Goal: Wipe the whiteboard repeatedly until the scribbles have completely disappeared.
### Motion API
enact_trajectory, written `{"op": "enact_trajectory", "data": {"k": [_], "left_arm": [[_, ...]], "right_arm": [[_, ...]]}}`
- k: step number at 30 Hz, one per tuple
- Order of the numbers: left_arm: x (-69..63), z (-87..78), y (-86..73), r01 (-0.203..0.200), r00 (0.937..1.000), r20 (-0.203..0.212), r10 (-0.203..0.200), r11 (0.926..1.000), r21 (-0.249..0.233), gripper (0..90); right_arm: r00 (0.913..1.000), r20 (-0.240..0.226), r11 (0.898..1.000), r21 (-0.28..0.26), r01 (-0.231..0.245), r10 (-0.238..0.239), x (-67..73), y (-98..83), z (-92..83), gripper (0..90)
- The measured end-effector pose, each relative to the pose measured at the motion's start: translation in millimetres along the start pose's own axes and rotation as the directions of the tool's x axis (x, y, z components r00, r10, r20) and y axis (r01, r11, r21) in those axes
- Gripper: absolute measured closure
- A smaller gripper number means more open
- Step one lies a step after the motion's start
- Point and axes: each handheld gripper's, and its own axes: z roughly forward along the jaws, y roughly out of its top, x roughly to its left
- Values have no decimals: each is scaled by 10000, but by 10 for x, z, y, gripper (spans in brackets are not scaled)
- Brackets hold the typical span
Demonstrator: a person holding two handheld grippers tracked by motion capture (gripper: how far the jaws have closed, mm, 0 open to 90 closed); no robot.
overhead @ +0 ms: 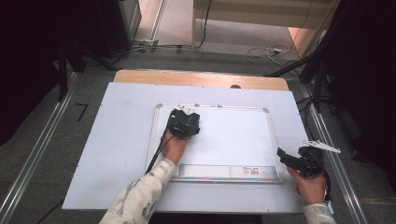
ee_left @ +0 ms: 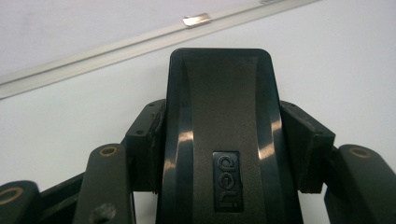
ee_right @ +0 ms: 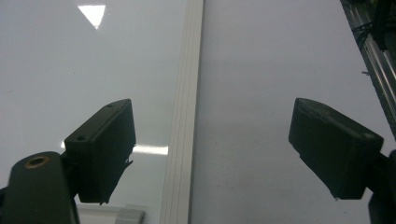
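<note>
From the high view we are holding the left gripper [overhead: 183, 122] over the whiteboard [overhead: 233, 135], near its far left corner, and inside it we are carrying a black eraser [overhead: 186, 125]. The whiteboard is lying flat on a pale sheet [overhead: 116, 149] that is covering most of the wooden table [overhead: 140, 76]. Our right gripper [overhead: 292, 160] is waiting off the whiteboard's near right corner, above the sheet. Around the table we are seeing grey carpet, metal floor rails, dark stands and loose cables at the far side.

Moving to the left gripper view, we are seeing the jaws pressing on both flanks of the eraser [ee_left: 219, 135], its glossy moulded back facing the camera with a raised logo. The whiteboard's frame [ee_left: 140, 42] is running across just ahead. We are judging the eraser light and stiff, a hard plastic shell that is slick enough to twist if pinched at one end, so gripping it across the waist, as we are doing now, is looking like the sound choice. Its wiping face is hidden underneath.

Switching to the right gripper view, the jaws are standing wide apart with nothing between them, and they are straddling the whiteboard's pale frame [ee_right: 184, 140]. The shiny board surface [ee_right: 84, 84] is reflecting a ceiling light on one side, and the matt sheet [ee_right: 261, 93] is lying on the other.
</note>
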Motion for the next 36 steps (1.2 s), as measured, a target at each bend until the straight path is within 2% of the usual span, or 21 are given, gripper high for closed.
{"op": "enact_trajectory", "data": {"k": [12, 20, 24, 30, 36], "left_arm": [[354, -61, -51, 316, 9987, -414, -314, 9995, 41, 405], [422, -214, -198, 253, 9989, -406, -251, 9997, 42, 406], [386, -306, -287, 180, 9993, -317, -179, 9998, 31, 406], [258, -433, -403, -100, 9999, -107, 101, 9999, 105, 406], [-1, -458, -434, -487, 9985, 268, 486, 9988, 27, 406]], "right_arm": [[10000, 62, 10000, 39, -72, 72, -18, -13, -8, 134], [10000, 51, 10000, 24, -32, 31, -9, -11, -8, 135], [10000, 50, 10000, 53, -37, 37, -3, -8, -4, 135], [10000, 15, 10000, 55, -31, 31, 21, 3, 3, 135], [10000, -45, 10000, 62, 72, -72, 56, 19, 24, 135]]}}
